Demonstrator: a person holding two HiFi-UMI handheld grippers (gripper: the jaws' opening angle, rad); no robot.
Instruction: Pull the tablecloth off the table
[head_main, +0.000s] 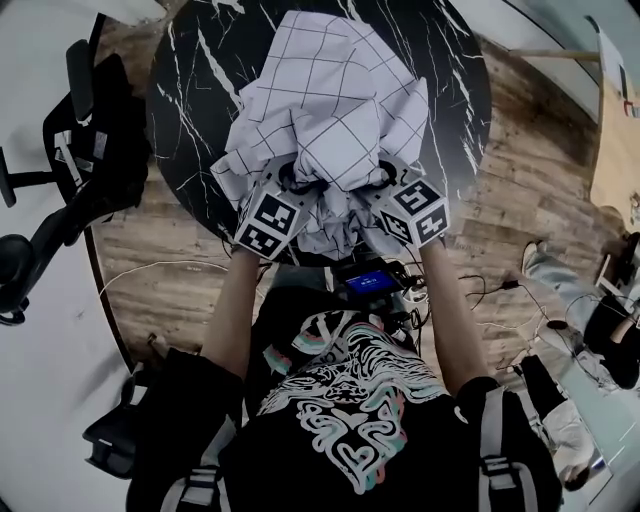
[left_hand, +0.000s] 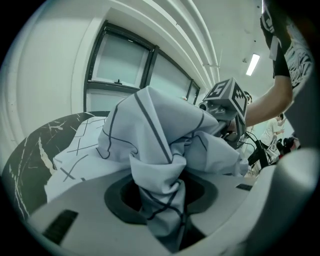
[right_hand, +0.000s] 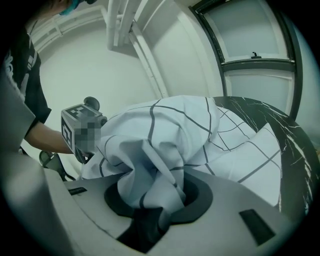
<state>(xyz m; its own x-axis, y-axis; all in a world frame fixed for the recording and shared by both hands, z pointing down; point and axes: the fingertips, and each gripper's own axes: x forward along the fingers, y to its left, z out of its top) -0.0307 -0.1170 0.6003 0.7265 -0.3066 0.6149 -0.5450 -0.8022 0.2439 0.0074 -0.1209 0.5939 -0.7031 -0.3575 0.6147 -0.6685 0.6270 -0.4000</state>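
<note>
- Two grippers, both clamped: each one has a fistful of the tablecloth (head_main: 330, 100) pinched between its jaws.
- My left gripper (left_hand: 165, 202) has its jaws nearly together, with a twisted rope of the white, dark-gridded fabric squeezed in the gap. The folds balloon out right above it.
- My right gripper (right_hand: 152, 205) is the same deal. The jaws sit at a narrow gap, and a wad of cloth is jammed between them and spills upward.
- From the head view, the two sit close side by side at the near edge of the round black marble table (head_main: 195, 90), marker cubes toward me and jaws pointing into the cloth.
- The cloth is bunched into a crumpled heap on the near and middle part of the tabletop. Dark marble shows to the left, right and far side of it.
- A bit of fabric droops over the near rim between the grippers.
- Off to the left there's a black office chair (head_main: 70, 150) on the wooden floor (head_main: 540, 180). A small device with a blue screen (head_main: 368, 281) sits just below the table edge, by my chest.
</note>
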